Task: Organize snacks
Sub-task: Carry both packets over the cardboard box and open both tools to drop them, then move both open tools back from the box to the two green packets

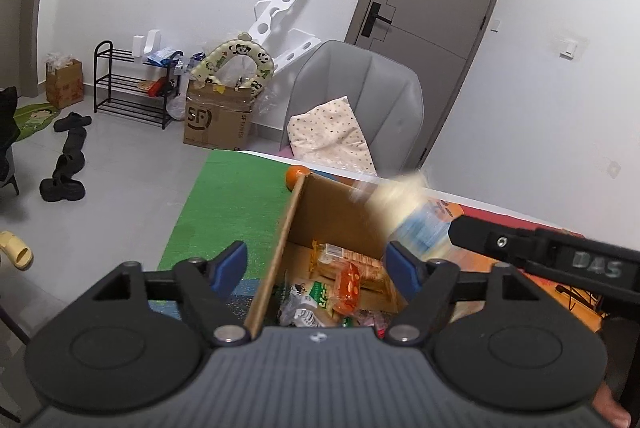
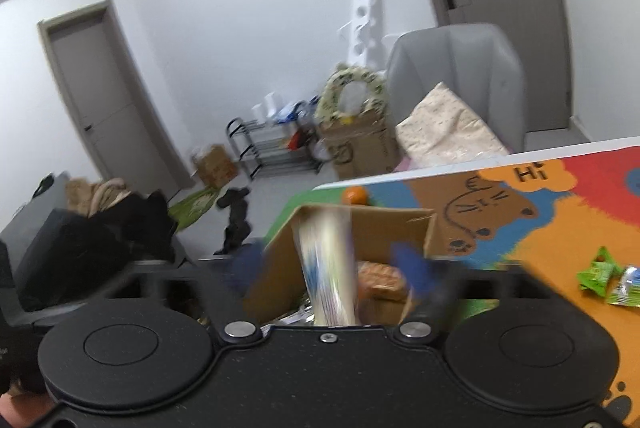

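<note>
With its fingers (image 2: 408,264) spread and a blurred packet (image 2: 328,260) apparently dropping between them, the right gripper (image 2: 328,268) is hanging over the cardboard box (image 2: 416,228) of snacks, while the left gripper (image 1: 316,264), open and empty, is waiting above the box's near wall.

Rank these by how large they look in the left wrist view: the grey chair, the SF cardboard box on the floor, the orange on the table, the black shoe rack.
1. grey chair, clearly largest.
2. black shoe rack and SF cardboard box look alike, so they stay unranked.
3. orange, smallest, partly hidden by the snack box.
</note>
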Action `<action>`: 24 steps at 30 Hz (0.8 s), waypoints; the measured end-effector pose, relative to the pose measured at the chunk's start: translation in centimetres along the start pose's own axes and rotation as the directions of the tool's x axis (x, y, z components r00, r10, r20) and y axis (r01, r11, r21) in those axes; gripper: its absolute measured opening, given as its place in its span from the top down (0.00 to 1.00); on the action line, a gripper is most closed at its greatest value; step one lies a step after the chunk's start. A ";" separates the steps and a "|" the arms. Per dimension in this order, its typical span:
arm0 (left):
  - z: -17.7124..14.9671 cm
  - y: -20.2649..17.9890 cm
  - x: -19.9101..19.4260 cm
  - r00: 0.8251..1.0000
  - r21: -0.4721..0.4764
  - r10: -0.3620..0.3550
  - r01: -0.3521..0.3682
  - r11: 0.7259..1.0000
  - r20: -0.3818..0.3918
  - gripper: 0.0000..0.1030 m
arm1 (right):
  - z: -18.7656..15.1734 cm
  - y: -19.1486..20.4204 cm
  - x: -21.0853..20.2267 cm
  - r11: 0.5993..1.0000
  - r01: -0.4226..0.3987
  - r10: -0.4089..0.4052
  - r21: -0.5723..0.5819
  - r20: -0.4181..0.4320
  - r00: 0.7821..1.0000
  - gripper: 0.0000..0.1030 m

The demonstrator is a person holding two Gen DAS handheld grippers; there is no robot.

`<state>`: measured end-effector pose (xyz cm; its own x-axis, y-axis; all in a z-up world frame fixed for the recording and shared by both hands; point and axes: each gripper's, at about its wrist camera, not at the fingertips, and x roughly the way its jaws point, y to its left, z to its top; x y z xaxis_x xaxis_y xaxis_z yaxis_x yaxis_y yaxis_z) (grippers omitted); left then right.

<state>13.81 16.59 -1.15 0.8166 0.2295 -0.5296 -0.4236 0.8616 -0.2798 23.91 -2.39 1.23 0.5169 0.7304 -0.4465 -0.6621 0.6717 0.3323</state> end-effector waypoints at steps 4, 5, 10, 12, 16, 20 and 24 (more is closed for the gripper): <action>-0.4 -1.2 0.0 1.000 0.034 -0.003 0.003 0.999 0.007 0.18 | -0.4 -2.1 -0.9 0.998 0.038 -0.037 0.047 -0.017 0.999 0.18; -0.5 -1.5 0.1 1.000 0.039 -0.005 0.005 0.999 0.006 0.17 | -0.6 -2.6 -1.2 0.997 0.053 -0.052 0.052 -0.019 0.998 0.18; -1.1 -3.5 0.5 1.000 0.063 -0.028 0.029 0.998 -0.011 0.15 | -1.6 -4.9 -2.9 0.990 0.120 -0.119 0.069 -0.019 0.993 0.12; -1.4 -4.3 0.6 0.999 0.073 -0.040 0.041 0.996 -0.017 0.14 | -1.9 -5.9 -3.6 0.986 0.141 -0.141 0.083 -0.013 0.990 0.09; -2.2 -6.4 0.5 0.999 0.115 -0.051 0.052 0.992 -0.007 0.08 | -2.5 -7.7 -5.0 0.980 0.165 -0.165 0.109 -0.009 0.986 0.06; -2.9 -8.7 0.5 0.997 0.154 -0.069 0.071 0.985 -0.018 0.08 | -3.0 -9.1 -6.4 0.976 0.178 -0.180 0.124 -0.001 0.984 0.05; -3.6 -10.8 0.6 0.996 0.180 -0.087 0.092 0.979 -0.030 0.08 | -3.3 -10.5 -7.9 0.971 0.194 -0.198 0.140 0.012 0.980 0.03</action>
<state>17.43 5.77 -1.35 0.8383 0.1395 -0.5270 -0.2696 0.9463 -0.1784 25.00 -15.64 -1.53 0.6442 0.5845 -0.4934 -0.4668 0.8114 0.3519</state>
